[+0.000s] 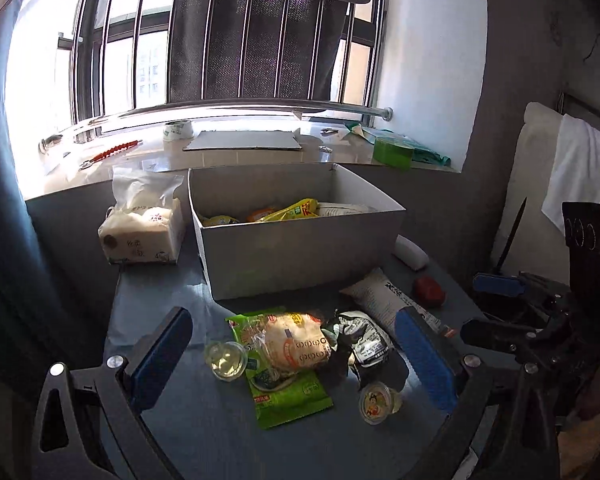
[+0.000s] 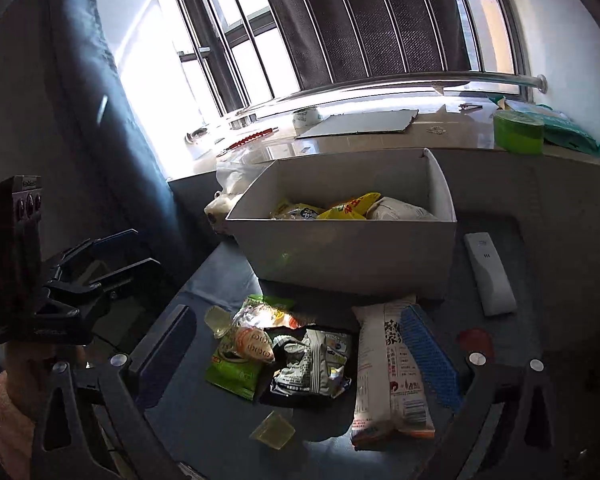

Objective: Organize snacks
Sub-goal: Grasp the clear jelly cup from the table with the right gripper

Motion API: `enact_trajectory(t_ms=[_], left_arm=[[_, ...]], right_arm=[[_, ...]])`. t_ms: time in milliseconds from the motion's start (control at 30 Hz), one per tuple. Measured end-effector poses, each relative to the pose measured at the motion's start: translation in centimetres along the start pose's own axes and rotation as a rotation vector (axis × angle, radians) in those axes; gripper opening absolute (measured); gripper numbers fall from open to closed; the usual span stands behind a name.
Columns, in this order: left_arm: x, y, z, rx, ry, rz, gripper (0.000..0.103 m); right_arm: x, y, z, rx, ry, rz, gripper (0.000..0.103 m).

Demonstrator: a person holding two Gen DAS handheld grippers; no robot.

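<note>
A white cardboard box (image 1: pixel 300 256) (image 2: pixel 340 248) stands on the dark table and holds several snack packets, yellow ones among them. In front of it lie loose snacks: a green packet (image 1: pixel 288 396) (image 2: pixel 232 378), a round cracker pack (image 1: pixel 296 344) (image 2: pixel 250 342), a black-and-white packet (image 1: pixel 364 340) (image 2: pixel 312 364), a long white packet (image 1: pixel 388 300) (image 2: pixel 392 372), and two jelly cups (image 1: pixel 226 360) (image 1: pixel 378 404). My left gripper (image 1: pixel 296 356) is open above the pile and empty. My right gripper (image 2: pixel 300 344) is open above the pile and empty.
A tissue pack (image 1: pixel 142 226) stands left of the box. A white remote (image 2: pixel 490 276) and a small red object (image 1: pixel 430 290) lie right of it. The windowsill behind holds tape rolls (image 1: pixel 392 154), a flat cardboard sheet (image 1: pixel 244 140) and tools. A curtain hangs at the left.
</note>
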State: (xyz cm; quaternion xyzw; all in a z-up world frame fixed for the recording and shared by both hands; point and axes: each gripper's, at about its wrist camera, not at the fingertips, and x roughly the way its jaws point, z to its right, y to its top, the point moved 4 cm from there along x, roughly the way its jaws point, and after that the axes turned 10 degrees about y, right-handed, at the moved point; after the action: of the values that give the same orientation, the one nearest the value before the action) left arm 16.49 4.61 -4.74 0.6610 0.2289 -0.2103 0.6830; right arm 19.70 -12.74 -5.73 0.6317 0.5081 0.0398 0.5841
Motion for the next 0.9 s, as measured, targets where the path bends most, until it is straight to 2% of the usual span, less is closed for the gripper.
enact_trajectory(t_ms=[133, 300, 700, 833, 900], left_arm=[[-2.0, -5.3, 0.2, -0.055, 0.003, -0.014, 0.103], [-3.2, -9.2, 0.6, -0.076, -0.032, -0.055, 0.103], [-4.2, -10.6, -0.6, -0.096, -0.002, -0.067, 0.103], [-3.8, -11.1, -1.5, -0.116, 0.012, -0.085, 0.103], [-3.5, -11.3, -1.9, -0.124, 0.015, -0.090, 0.103]], right_arm=[[0.1, -6.4, -1.2, -0.032, -0.062, -0.039, 0.103], [1.8, -10.9, -2.6, -0.077, -0.086, -0.142, 0.103], [8.3, -9.5, -3.1, -0.216, -0.101, -0.249, 0.103], [10.1, -9.7, -2.1, -0.169, -0.092, -0.305, 0.103], [10.3, -10.0, -1.9, -0.146, -0.064, -0.315, 0.096]])
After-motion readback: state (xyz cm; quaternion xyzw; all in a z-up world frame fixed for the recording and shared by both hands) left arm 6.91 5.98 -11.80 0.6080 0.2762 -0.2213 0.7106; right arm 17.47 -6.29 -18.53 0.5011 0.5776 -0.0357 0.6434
